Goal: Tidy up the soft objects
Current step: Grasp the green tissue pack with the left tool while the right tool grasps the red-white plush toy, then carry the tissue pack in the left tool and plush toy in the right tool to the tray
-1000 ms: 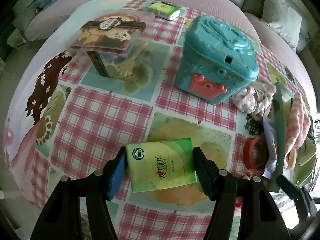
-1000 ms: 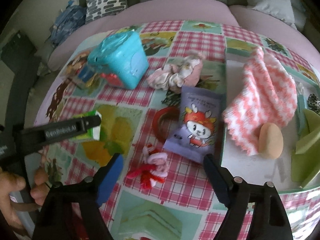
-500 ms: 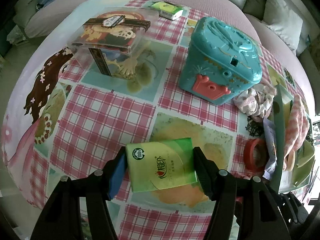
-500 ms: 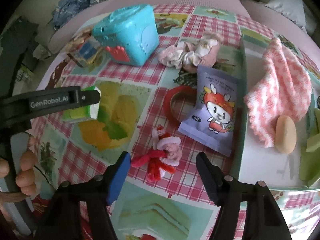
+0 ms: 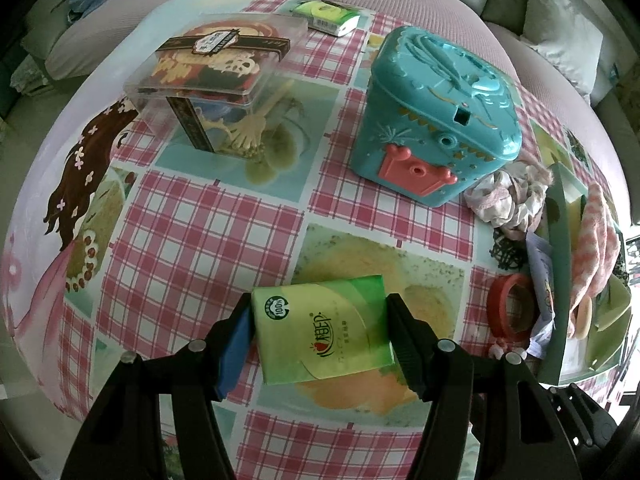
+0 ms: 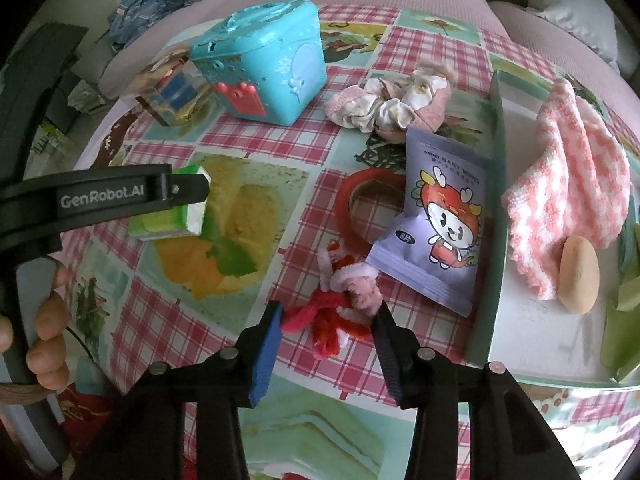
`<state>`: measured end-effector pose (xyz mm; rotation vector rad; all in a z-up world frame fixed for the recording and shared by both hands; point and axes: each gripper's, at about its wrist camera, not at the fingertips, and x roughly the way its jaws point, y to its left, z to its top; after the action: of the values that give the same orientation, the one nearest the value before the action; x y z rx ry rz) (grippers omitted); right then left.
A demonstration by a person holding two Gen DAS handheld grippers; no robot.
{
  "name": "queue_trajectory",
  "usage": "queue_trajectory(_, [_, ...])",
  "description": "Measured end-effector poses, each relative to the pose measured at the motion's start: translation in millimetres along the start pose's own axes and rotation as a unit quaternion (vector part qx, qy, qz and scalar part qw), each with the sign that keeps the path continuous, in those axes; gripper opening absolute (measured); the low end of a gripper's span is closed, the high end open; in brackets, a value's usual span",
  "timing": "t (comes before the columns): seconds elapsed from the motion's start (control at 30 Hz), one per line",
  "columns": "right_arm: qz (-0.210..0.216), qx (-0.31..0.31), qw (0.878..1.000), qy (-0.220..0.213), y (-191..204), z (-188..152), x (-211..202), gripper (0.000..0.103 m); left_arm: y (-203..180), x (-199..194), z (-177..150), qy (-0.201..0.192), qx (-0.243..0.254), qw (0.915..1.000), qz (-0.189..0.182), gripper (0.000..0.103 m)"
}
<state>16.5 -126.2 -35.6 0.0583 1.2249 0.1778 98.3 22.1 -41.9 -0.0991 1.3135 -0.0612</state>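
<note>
Two hand-held grippers are at work. My right hand-held gripper (image 6: pixel 326 326) is closing its jaws around the fuzzy red-and-pink pipe-cleaner toy (image 6: pixel 340 304), which lies on the surface between them; I think the pads barely touch it yet. It looks light, soft and springy, so I would pinch its thick middle knot. My left hand-held gripper (image 5: pixel 320 336) is clamped on the green tissue pack (image 5: pixel 324 330), light and squashy, just above the checked surface (image 5: pixel 192 240). The tray (image 6: pixel 496 216) sits to the right.

"GenRobot.AI" stood in white on the left gripper (image 6: pixel 176 190). The green tissue pack (image 5: pixel 324 334) carried a "100%" badge. The purple wipes packet (image 6: pixel 440 236) showed "8".
</note>
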Motion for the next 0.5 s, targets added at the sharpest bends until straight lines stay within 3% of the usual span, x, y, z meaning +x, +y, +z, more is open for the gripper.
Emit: queue_trajectory(0.5, [0.015, -0.013, 1.000, -0.022, 1.6, 4.3, -18.3, 0.045, 1.4, -24.7, 6.7, -0.017, 0.002, 0.9998, -0.002, 0.066])
